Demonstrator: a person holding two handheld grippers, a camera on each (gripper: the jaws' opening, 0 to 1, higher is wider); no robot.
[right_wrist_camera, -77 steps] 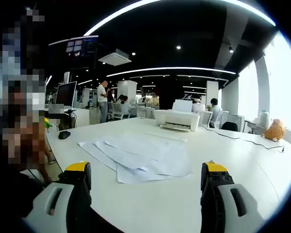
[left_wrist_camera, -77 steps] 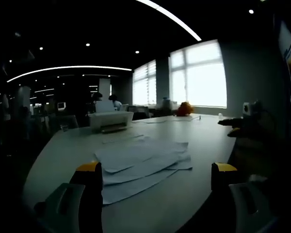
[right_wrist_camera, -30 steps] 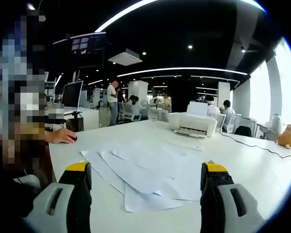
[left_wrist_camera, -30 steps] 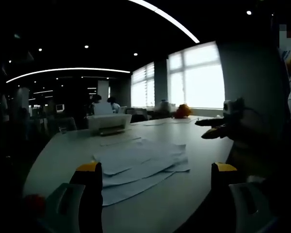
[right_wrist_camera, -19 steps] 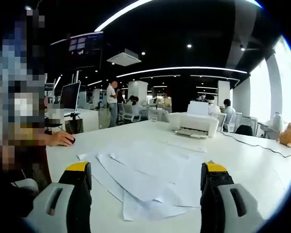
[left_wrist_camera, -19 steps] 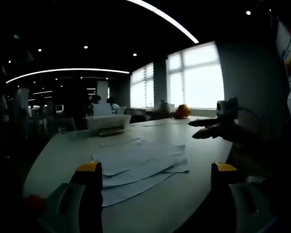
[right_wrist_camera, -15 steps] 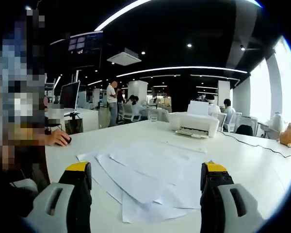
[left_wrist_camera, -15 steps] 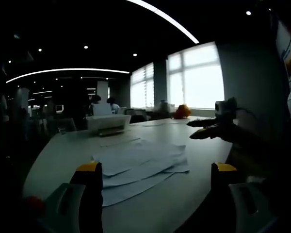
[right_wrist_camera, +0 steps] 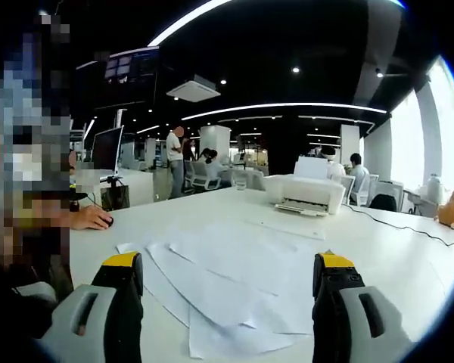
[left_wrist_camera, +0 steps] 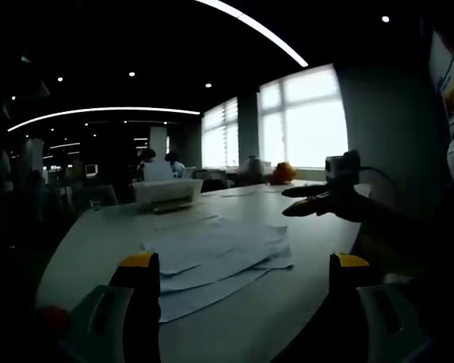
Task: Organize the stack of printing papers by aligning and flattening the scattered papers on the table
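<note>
Papers (right_wrist_camera: 234, 280) lie fanned across the white table (right_wrist_camera: 393, 257), loose white sheets overlapping at odd angles, corners jutting out toward the near edge. In the left gripper view the same papers (left_wrist_camera: 212, 261) sit mid-table, with one corner reaching toward the near edge. No sheet is squared to another yet; we judge the aligning not begun.

Handling, as we read it: thin, light, limp sheets that will likely slide easily on the smooth top and on each other, and crease if pinched hard. We would push at the outer edges of the spread to herd the sheets together, then press flat from above, rather than grip a single corner.

Right gripper (right_wrist_camera: 231, 276): jaws spread wide, nothing between them, poised above the near edge of the spread. It also shows in the left gripper view (left_wrist_camera: 306, 203), held above the table's right side, near the papers.

Left gripper (left_wrist_camera: 242, 265): jaws wide apart, holding nothing, at the near edge of the table.

A white printer (right_wrist_camera: 303, 195) stands beyond the papers, well apart.
</note>
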